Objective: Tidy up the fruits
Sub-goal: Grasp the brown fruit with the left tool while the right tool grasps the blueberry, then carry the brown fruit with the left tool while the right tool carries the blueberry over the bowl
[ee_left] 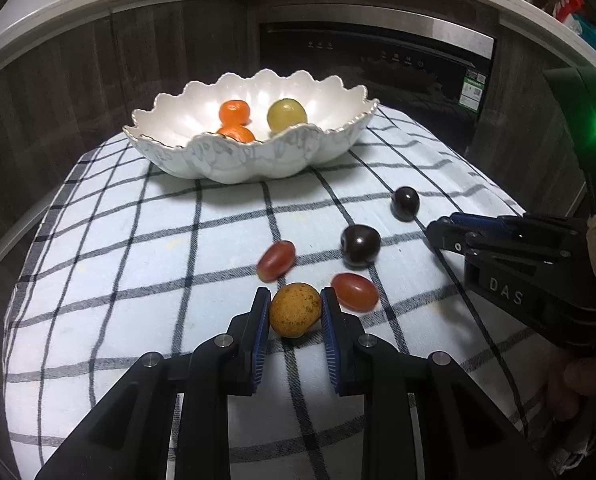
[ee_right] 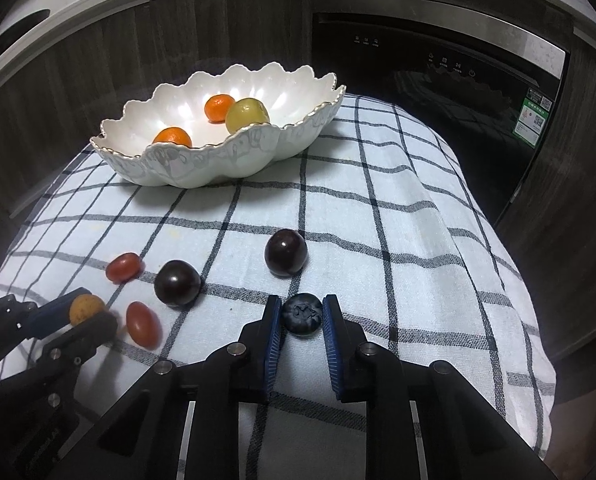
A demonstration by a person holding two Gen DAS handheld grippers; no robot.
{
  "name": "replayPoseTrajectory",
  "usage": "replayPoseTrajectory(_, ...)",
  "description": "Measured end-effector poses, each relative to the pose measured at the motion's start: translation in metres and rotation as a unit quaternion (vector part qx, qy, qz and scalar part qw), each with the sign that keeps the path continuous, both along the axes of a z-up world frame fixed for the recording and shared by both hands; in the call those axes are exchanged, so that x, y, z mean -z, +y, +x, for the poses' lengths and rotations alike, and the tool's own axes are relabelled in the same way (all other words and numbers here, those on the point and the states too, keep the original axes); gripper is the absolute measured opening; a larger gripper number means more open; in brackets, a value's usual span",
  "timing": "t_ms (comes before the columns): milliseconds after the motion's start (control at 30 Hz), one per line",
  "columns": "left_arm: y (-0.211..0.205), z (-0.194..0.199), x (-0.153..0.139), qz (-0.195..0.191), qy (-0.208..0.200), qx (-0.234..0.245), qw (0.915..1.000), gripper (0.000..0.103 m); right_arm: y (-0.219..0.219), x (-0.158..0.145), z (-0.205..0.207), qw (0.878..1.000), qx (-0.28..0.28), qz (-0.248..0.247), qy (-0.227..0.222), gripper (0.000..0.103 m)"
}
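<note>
Left gripper (ee_left: 295, 314) I've got clamped on the speckled yellow fruit (ee_left: 295, 311) — right gripper (ee_right: 301, 314) pinches the blueberry (ee_right: 301, 313), both on the checked cloth (ee_right: 377, 216) near the scalloped bowl (ee_right: 202, 160).

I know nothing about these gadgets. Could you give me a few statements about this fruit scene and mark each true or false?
1. The left gripper is closed on a speckled yellow fruit. True.
2. The right gripper holds a red grape. False: it is closed on a blueberry.
3. The scalloped white bowl is empty. False: it holds two small oranges and a yellow-green fruit.
4. Two dark round fruits lie on the checked cloth. True.
5. Both red grapes sit in the bowl. False: they lie on the cloth near the left gripper.
</note>
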State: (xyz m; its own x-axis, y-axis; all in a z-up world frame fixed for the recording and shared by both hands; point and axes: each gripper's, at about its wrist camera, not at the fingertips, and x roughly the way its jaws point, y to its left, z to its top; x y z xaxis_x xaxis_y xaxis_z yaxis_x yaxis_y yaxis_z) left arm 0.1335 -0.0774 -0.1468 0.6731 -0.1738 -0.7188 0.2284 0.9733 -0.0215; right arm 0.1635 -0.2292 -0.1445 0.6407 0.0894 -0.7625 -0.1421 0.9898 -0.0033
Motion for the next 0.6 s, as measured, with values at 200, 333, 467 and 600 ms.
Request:
replayPoseTrajectory(200,0.012,0.007,-0.007,-0.007,0.000,-0.024,0.9997,0.026,0.005,-0.010,0.000,1.000,-0.007,0.003,-0.006,0.022)
replayPoseTrajectory(333,0.018,0.011,-0.009,-0.014,0.004,-0.036,0.9992,0.026,0.009,-0.019,0.002,1.000,-0.010,0.004,-0.014,0.022)
replayPoseTrajectory(467,0.021,0.015,-0.015,-0.014,-0.001,-0.042,0.9990,0.026,0.012,-0.027,0.004,1.000,-0.014,0.006,-0.022,0.022)
replayPoseTrajectory(600,0.025,0.020,-0.024,-0.018,-0.007,-0.050,0.9986,0.026,0.014,-0.036,0.009,0.999,-0.014,0.010,-0.029,0.022)
